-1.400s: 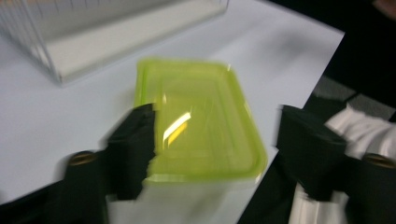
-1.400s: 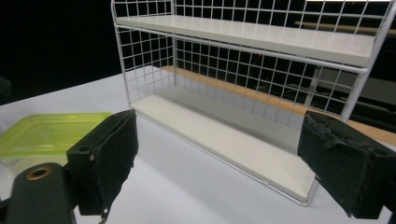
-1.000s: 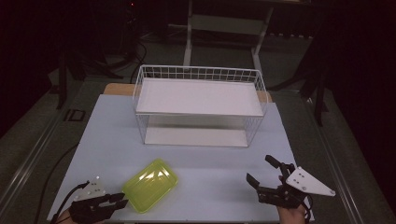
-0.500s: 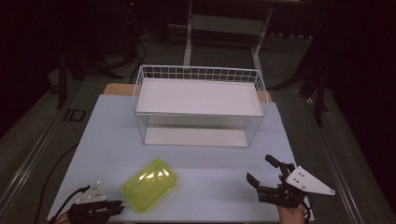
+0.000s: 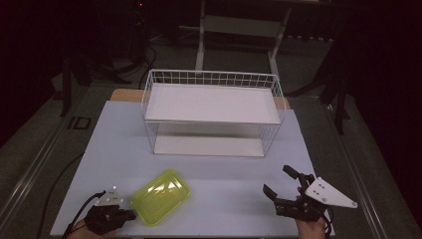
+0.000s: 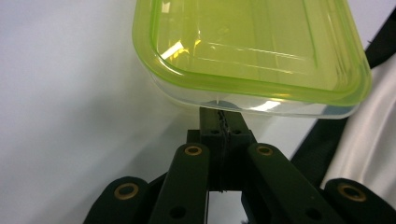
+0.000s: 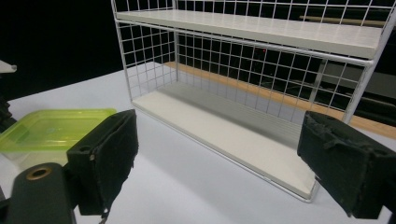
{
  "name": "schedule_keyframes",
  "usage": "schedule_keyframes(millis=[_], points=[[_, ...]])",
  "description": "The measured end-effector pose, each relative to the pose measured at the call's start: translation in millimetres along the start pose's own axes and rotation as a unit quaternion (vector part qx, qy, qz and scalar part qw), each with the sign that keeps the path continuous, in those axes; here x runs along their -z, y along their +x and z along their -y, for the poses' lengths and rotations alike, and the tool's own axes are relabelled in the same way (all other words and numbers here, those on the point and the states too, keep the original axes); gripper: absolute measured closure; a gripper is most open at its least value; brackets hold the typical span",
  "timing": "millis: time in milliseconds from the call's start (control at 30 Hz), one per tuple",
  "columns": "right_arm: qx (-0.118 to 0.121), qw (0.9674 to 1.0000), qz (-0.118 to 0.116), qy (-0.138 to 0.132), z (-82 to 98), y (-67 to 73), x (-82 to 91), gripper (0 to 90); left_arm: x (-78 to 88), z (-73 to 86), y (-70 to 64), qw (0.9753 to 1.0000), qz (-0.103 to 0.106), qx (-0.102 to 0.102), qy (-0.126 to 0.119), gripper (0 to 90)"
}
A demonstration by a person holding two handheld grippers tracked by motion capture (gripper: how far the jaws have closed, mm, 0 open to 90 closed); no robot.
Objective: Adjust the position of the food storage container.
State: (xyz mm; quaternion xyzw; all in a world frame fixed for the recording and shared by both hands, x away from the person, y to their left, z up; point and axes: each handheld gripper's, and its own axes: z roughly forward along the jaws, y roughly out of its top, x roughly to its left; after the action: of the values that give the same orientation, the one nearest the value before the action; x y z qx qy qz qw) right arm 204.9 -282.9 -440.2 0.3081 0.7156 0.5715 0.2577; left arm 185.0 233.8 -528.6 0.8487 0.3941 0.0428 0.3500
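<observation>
A lime-green lidded plastic container (image 5: 160,196) lies flat on the white table at the front left. My left gripper (image 5: 130,215) sits at its near-left corner. In the left gripper view the jaws have just been closing and now stand shut (image 6: 219,119), tips together against the container's clear lower wall (image 6: 252,100), with nothing seen between them. My right gripper (image 5: 277,179) rests open at the front right, far from the container. In the right gripper view its black pads (image 7: 105,158) stand wide apart, with the container (image 7: 46,128) off to the left.
A white wire rack (image 5: 214,99) with an upper shelf and a lower shelf stands at the back middle of the table (image 5: 114,134). In the right gripper view the rack (image 7: 243,32) is close ahead. Dark floor and stand legs surround the table.
The left gripper has sunk a little at the container's corner and its jaws have closed. The right gripper and the container have kept still.
</observation>
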Motion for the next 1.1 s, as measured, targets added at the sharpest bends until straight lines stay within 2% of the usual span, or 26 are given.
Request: schedule_keyframes(millis=[200,300,433,533,633,667,833,900,1100], points=[[0.001,1.0000,-0.002,0.000,0.1,-0.1,0.1,12.3,-4.2,-10.5,7.4,0.9999,-0.012,-0.002,-0.005,90.0],[0.002,1.0000,-0.002,0.002,0.4,-0.3,-0.4,12.4,-6.8,-16.1,11.5,0.9992,-0.020,-0.015,-0.032,90.0],[0.002,1.0000,-0.004,0.004,0.5,-0.2,-0.6,12.4,-12.7,-24.6,14.5,0.9981,-0.031,-0.020,-0.049,90.0],[0.004,1.0000,-0.003,0.006,0.7,-0.1,-0.4,12.5,-18.6,-31.1,17.0,0.9981,-0.039,-0.023,-0.042,90.0],[0.002,1.0000,-0.003,0.006,0.8,-0.6,0.0,12.5,-21.2,-31.4,19.4,0.9986,-0.040,-0.016,-0.029,90.0],[0.003,1.0000,-0.003,0.005,0.8,-0.7,0.4,12.5,-21.0,-30.6,19.8,0.9990,-0.035,-0.011,-0.026,90.0],[0.002,1.0000,-0.002,0.004,0.8,-1.3,1.1,12.5,-16.2,-25.4,13.4,0.9993,-0.024,-0.013,-0.024,90.0],[0.001,1.0000,-0.003,0.005,0.7,-1.0,0.3,12.5,-17.4,-26.1,11.9,0.9993,-0.026,-0.015,-0.024,90.0],[0.004,1.0000,-0.005,0.005,0.3,0.9,0.7,12.5,-25.6,-34.1,18.0,0.9992,-0.029,-0.011,-0.025,90.0]])
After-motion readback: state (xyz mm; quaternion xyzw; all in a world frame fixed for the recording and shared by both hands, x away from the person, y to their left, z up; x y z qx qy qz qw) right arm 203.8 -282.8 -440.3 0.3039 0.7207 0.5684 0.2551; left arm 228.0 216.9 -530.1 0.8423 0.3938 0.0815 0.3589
